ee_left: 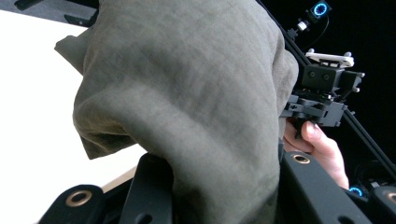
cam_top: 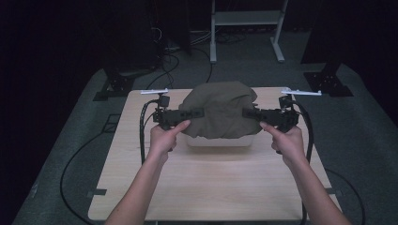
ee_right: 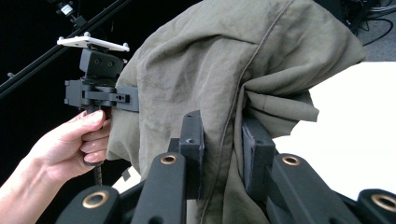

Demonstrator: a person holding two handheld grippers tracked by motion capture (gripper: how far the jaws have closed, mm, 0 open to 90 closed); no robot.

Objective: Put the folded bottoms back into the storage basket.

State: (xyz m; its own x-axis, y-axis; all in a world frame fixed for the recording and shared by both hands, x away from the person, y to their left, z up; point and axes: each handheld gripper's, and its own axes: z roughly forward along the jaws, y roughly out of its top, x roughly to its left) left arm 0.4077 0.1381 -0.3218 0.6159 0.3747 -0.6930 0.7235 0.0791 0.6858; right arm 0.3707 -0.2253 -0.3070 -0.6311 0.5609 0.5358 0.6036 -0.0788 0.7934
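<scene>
An olive-green cloth (cam_top: 219,108) hangs bunched above the wooden table (cam_top: 206,187), stretched between the two grippers. My left gripper (cam_top: 195,112) grips its left side, and in the left gripper view the cloth (ee_left: 196,93) drapes down between the black jaws of the left gripper (ee_left: 224,191). My right gripper (cam_top: 248,113) pinches the right side. In the right gripper view a seamed fold of cloth (ee_right: 261,60) is clamped in the right gripper (ee_right: 225,158). Each gripper view also shows the other hand and its gripper farther off.
A pale, boxy shape (cam_top: 220,140) lies on the table directly under the cloth, partly hidden by it. Black cables (cam_top: 143,126) trail from both grippers over the table's sides. Stand feet (cam_top: 115,86) and a white frame (cam_top: 246,18) stand on the floor beyond.
</scene>
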